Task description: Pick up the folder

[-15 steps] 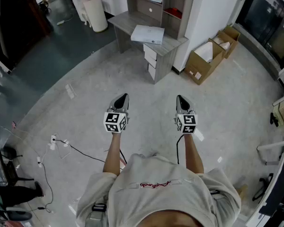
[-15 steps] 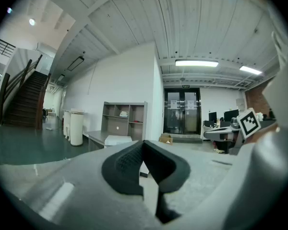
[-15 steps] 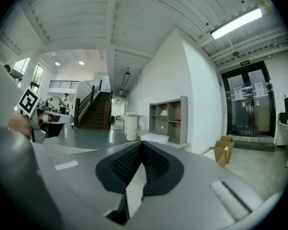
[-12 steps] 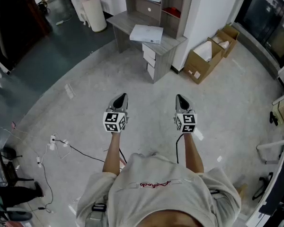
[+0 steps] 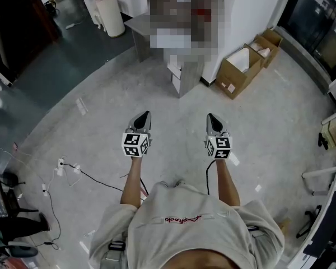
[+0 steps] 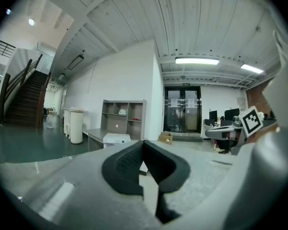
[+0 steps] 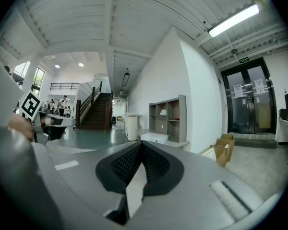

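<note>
left gripper: closed, pads together, nothing between them.
right gripper: closed too, empty.
folder: I read the flat white item as the folder. It lies on the grey surface, in front of the shelf unit.
bearing: straight ahead of you across bare floor. It's well apart from both grippers and roughly between their two lines.
long axis: seems to run across your approach, lying flat. It's too small from here to be sure.
nearer hand: no clear winner. The right gripper view has it closest to its own jaw line, so I'd lead with the right.
coming move: my read is you close the distance first and open the jaws before you reach.
vs earlier head views: almost no change. Both grippers are in nearly the same spots and the surface is no closer.
</note>
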Action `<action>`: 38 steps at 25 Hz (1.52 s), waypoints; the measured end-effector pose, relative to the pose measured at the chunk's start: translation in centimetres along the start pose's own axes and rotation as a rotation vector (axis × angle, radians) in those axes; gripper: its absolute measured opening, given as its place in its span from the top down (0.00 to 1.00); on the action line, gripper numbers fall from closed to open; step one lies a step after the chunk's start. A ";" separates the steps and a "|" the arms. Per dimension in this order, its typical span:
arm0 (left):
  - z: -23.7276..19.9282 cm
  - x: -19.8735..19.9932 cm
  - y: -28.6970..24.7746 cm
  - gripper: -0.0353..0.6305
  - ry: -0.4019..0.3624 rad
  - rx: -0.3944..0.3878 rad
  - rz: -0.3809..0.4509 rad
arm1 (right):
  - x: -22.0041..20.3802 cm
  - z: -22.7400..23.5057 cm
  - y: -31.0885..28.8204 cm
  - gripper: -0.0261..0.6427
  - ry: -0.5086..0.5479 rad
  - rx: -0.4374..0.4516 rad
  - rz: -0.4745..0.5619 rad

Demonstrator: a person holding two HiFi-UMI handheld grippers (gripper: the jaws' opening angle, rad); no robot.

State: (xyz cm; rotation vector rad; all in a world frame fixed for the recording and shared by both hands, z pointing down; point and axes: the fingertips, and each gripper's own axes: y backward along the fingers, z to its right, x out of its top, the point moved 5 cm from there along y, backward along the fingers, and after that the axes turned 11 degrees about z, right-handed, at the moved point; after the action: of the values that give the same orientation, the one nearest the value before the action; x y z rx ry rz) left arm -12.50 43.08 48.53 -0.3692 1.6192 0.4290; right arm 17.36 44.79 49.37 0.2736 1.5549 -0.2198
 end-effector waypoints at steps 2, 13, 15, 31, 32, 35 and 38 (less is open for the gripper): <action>0.6 -0.1 -0.2 0.95 -0.004 0.002 -0.002 | -0.2 0.6 0.4 0.95 -0.003 0.004 -0.003; 2.6 -0.1 -0.9 0.95 -0.018 0.035 -0.005 | -0.3 2.0 1.2 0.95 0.027 0.060 -0.008; 2.8 -0.3 -1.2 0.95 -0.022 0.037 -0.009 | -0.3 2.1 1.2 0.95 0.026 0.066 -0.007; 1.6 -2.1 -4.0 0.95 0.003 0.028 -0.023 | -1.5 2.6 -2.1 0.95 0.010 0.070 0.000; 1.3 -2.3 -4.4 0.95 0.002 0.026 -0.025 | -1.7 2.7 -2.6 0.95 0.010 0.070 -0.003; -0.3 -2.9 -6.0 0.95 0.011 0.026 -0.026 | -2.3 2.8 -4.7 0.95 0.014 0.069 -0.018; -2.4 -3.4 -8.2 0.95 0.027 0.029 -0.025 | -2.7 3.1 -7.4 0.95 0.020 0.065 -0.031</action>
State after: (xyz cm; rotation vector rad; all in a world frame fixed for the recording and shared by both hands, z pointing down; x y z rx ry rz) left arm -10.34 34.70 51.59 -0.3747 1.6441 0.3832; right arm 18.00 36.66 51.78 0.3035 1.5746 -0.2930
